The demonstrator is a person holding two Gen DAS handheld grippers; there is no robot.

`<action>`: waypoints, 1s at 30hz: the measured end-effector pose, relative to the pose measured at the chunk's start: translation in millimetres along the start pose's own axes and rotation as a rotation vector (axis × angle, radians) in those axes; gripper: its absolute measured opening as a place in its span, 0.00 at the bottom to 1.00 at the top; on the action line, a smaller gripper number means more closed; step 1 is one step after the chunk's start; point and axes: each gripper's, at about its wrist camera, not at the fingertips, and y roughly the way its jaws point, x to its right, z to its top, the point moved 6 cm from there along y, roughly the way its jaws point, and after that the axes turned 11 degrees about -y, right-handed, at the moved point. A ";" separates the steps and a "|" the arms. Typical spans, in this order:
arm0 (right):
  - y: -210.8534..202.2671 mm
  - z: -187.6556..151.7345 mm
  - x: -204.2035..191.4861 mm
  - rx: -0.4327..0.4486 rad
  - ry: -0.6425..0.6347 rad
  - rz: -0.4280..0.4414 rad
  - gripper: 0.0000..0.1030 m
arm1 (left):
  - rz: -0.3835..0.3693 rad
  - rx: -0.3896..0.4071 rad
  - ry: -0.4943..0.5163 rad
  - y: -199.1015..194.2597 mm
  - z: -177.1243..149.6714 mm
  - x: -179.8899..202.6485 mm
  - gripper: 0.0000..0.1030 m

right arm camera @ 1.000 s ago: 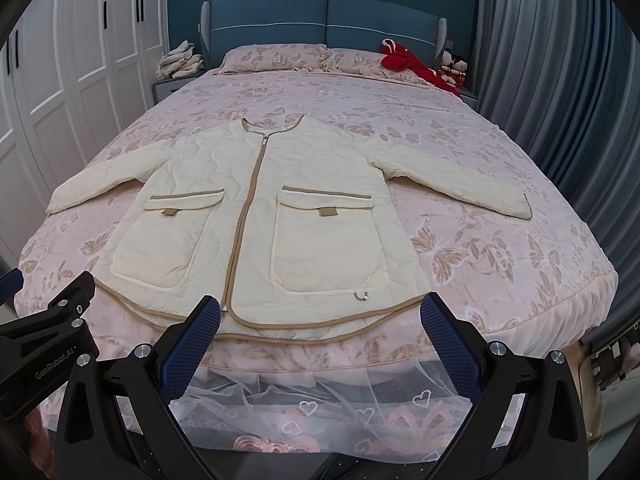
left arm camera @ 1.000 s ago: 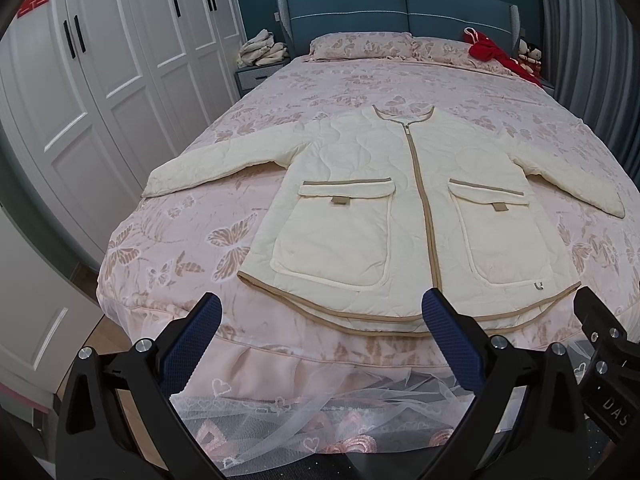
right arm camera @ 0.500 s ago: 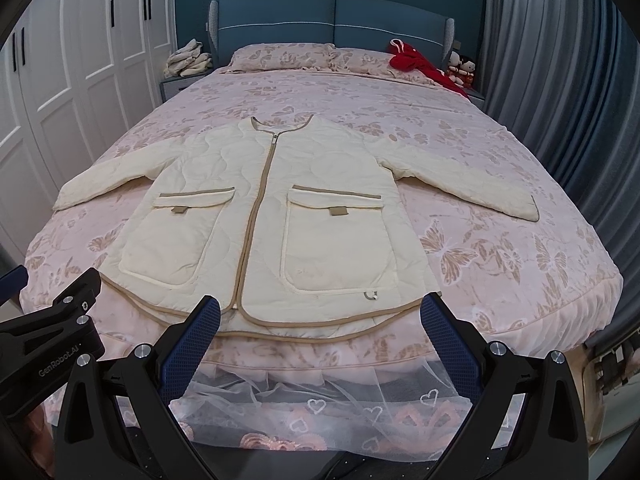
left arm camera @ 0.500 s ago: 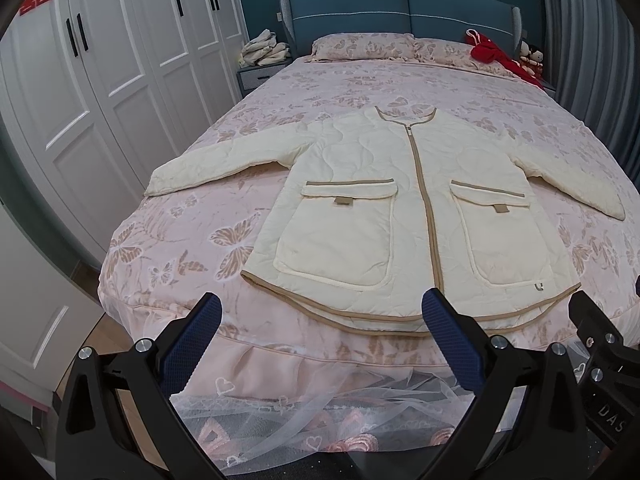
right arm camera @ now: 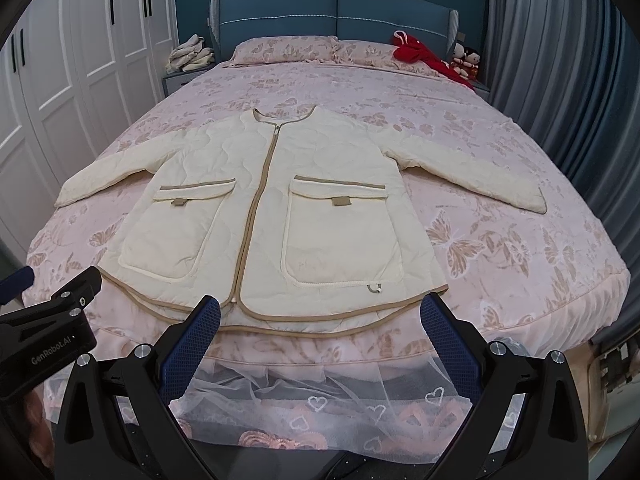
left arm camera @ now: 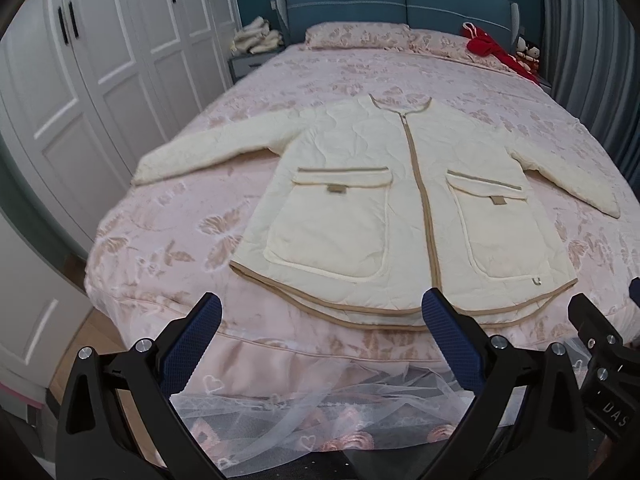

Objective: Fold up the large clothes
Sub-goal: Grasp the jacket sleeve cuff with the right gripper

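Note:
A cream quilted jacket (left arm camera: 360,184) with tan trim, a closed zip and two front pockets lies flat, face up, on the pink bed (left arm camera: 168,232), sleeves spread to both sides, hem at the foot edge. It also shows in the right wrist view (right arm camera: 320,184). My left gripper (left arm camera: 320,320) is open and empty, just short of the hem's left half. My right gripper (right arm camera: 320,320) is open and empty, just short of the hem's right half. Each gripper shows at the edge of the other's view.
White wardrobe doors (left arm camera: 100,60) line the left side. A blue headboard (right arm camera: 336,12), pillows and a red garment (right arm camera: 420,54) are at the far end. A nightstand with folded cloths (right arm camera: 188,56) stands at the back left. Grey curtains (right arm camera: 560,80) hang on the right. A lace bed skirt (right arm camera: 320,400) hangs below the grippers.
Both grippers have moved slightly closer to the bed's foot edge and the jacket hem. The jacket has not moved.

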 end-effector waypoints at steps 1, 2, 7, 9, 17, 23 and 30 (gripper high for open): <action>3.3 -0.6 3.6 -0.004 0.006 0.004 0.95 | -0.001 -0.004 -0.002 2.8 0.6 0.3 0.95; 5.8 -0.7 8.2 -0.008 0.012 0.004 0.95 | 0.004 -0.003 -0.003 5.7 1.1 0.3 0.95; 26.4 0.3 37.7 -0.031 0.060 -0.001 0.95 | 0.004 0.012 -0.012 18.9 7.4 2.1 0.95; 36.0 4.1 55.5 -0.038 0.092 0.000 0.95 | -0.015 -0.001 -0.041 26.8 11.1 1.0 0.95; 98.3 23.9 161.1 -0.057 0.263 -0.023 0.95 | -0.028 -0.053 -0.137 66.3 31.1 0.4 0.95; 155.5 37.2 265.0 -0.054 0.397 -0.080 0.95 | 0.024 -0.072 -0.097 99.8 54.5 11.8 0.95; 222.1 33.3 394.5 -0.039 0.636 -0.145 0.95 | 0.050 -0.048 -0.087 136.2 88.0 26.1 0.95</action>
